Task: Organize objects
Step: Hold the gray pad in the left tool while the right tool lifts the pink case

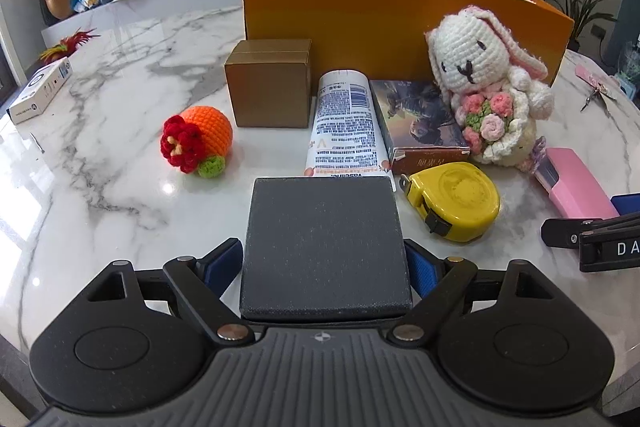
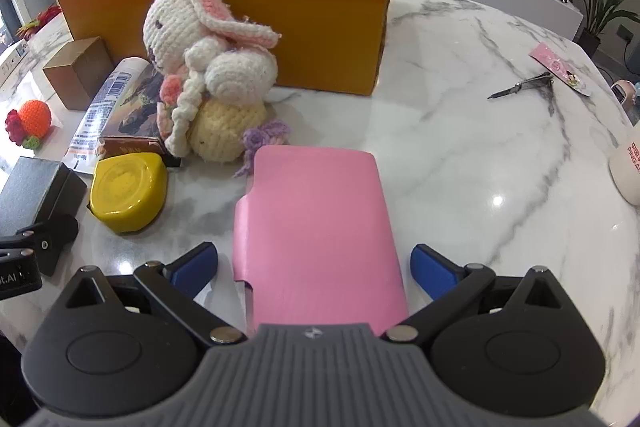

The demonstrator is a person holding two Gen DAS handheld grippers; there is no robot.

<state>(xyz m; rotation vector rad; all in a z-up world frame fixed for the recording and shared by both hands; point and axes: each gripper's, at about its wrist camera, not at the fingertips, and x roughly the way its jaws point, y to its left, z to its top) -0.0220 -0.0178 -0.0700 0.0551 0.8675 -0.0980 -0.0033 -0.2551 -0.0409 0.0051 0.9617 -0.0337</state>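
A black square box (image 1: 324,247) lies on the marble table (image 1: 120,187) between the blue pads (image 1: 224,259) of my left gripper (image 1: 322,247). The pads stand close beside its sides without visibly pressing. A pink flat case (image 2: 316,227) lies between the fingers of my right gripper (image 2: 314,250), which is open with a clear gap on both sides. Behind them are a yellow tape measure (image 1: 456,199), a white lotion tube (image 1: 346,123), a picture-covered book (image 1: 420,119), a crochet bunny (image 1: 488,79), a brown carton (image 1: 270,87) and a crochet orange (image 1: 200,135).
A tall orange open box (image 1: 400,19) stands behind the objects. A white carton (image 1: 38,91) lies at the far left edge. At the right of the table lie a small metal tool (image 2: 524,85), a pink card (image 2: 560,67) and a pale cup (image 2: 628,167).
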